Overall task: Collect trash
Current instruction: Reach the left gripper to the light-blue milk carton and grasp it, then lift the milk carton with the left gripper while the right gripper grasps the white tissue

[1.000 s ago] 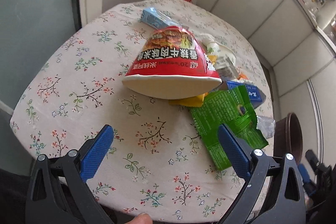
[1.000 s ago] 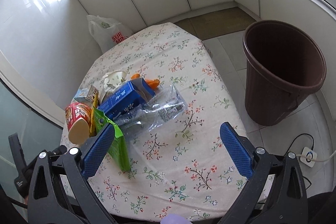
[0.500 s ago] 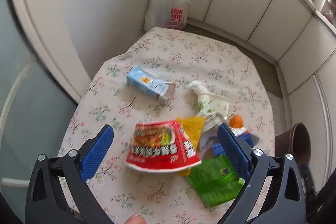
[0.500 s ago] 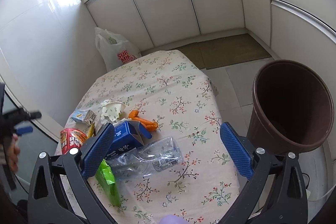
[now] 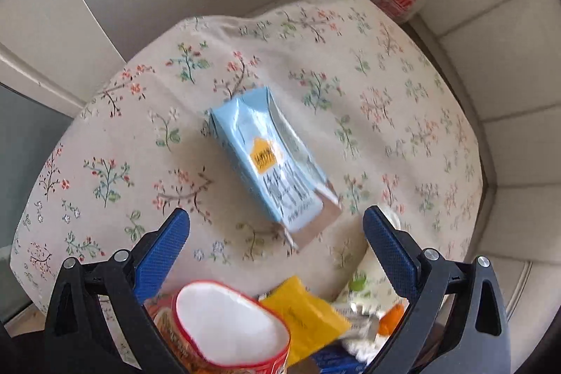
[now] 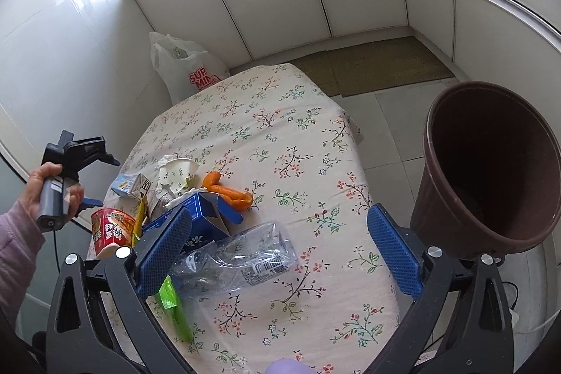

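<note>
Two grippers, both spread wide, nothing between the pads. Left gripper (image 5: 276, 233) hangs over the light-blue carton (image 5: 271, 163), which lies flat on the floral tablecloth (image 5: 403, 100) just ahead of the fingertips, its long axis running diagonally toward the left gripper, brown torn end nearest. Carton sits apart from the rest of the litter, on the side away from the brown bin (image 6: 491, 170). Behind and under the left gripper, nearer the bin: red noodle cup (image 5: 228, 332) on its side, yellow wrapper (image 5: 305, 314), something orange (image 5: 392, 321), blurred.

Right gripper (image 6: 278, 251) hovers above the clear plastic bottle (image 6: 238, 258), crushed, lying flat, on the bin side of the pile. Beside the bottle, away from the bin: blue box (image 6: 207, 226), orange peel (image 6: 228, 191), torn white cup (image 6: 177, 174), green wrapper (image 6: 173, 307). Bin stands on the floor just off the table edge, open mouth tilted into view, looks nearly empty. White shopping bag (image 6: 189, 69) on the floor at the far end of the table from the bin.

Step, as I judge it: approach for a first pick, nothing collected yet. Left side is lining up on the carton. Next move needs a drop to the cloth and a wrist turn so the pads cross the carton's narrow width, then closing. Carton looks light and may slide on the cloth.
</note>
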A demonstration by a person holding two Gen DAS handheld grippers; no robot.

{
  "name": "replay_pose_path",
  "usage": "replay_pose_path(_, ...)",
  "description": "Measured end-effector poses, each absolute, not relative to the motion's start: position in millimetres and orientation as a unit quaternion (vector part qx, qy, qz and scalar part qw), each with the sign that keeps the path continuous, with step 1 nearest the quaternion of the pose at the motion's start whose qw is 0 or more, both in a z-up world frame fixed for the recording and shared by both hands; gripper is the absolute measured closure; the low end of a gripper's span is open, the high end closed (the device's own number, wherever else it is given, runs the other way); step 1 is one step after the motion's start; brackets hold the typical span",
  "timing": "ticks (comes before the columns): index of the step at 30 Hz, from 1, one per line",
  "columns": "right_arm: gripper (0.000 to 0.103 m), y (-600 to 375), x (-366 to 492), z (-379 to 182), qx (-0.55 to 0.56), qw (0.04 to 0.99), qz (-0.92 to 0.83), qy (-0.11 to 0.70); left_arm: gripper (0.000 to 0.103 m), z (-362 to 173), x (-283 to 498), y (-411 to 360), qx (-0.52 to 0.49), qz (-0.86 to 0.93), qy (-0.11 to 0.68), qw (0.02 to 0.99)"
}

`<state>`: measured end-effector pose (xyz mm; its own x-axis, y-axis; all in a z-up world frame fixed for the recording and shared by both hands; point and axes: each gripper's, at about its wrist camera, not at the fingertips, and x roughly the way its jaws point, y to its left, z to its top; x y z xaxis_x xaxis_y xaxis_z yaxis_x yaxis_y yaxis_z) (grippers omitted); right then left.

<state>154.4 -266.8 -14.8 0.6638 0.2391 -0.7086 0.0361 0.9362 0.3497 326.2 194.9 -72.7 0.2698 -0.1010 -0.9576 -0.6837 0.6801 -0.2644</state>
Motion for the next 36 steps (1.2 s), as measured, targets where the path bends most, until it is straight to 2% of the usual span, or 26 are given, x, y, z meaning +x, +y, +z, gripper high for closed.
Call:
replay_pose_path(10, 0.007, -216, 173, -9, 0.101, 0.905, 0.072, 0.406, 0.01, -127, 366, 215, -0.369, 0.278, 0.59, 0.662)
replay_pose_path(11, 0.007, -212, 174, -10, 0.096, 0.906, 0.072, 0.407, 0.015, -130, 369, 215, -0.368, 0.275, 0.594, 0.661)
replay_pose_path(13, 0.007, -208, 176, -11, 0.091, 0.904, 0.071, 0.412, 0.018, -133, 374, 213, -0.355, 0.271, 0.603, 0.661)
replay_pose_path(17, 0.007, -203, 178, -12, 0.1, 0.899, 0.062, 0.422, 0.044, -127, 386, 208, -0.331, 0.236, 0.61, 0.68)
replay_pose_path(19, 0.007, -203, 177, -13, 0.108, 0.897, 0.053, 0.426, 0.046, -122, 389, 208, -0.342, 0.21, 0.608, 0.685)
replay_pose_path(26, 0.007, -207, 179, -26, 0.175, 0.862, 0.072, 0.471, 0.047, -69, 365, 191, -0.355, 0.101, 0.558, 0.743)
replay_pose_path(30, 0.007, -209, 189, -25, 0.208, 0.841, 0.08, 0.493, 0.047, -9, 318, 164, -0.304, 0.057, 0.482, 0.82)
replay_pose_path(33, 0.013, -196, 210, -12, 0.206, 0.829, 0.098, 0.511, 0.047, 32, 276, 144, -0.257, 0.029, 0.417, 0.871)
replay_pose_path(36, 0.018, -175, 233, 2, 0.2, 0.818, 0.121, 0.525, 0.047, 50, 238, 141, -0.251, 0.008, 0.376, 0.892)
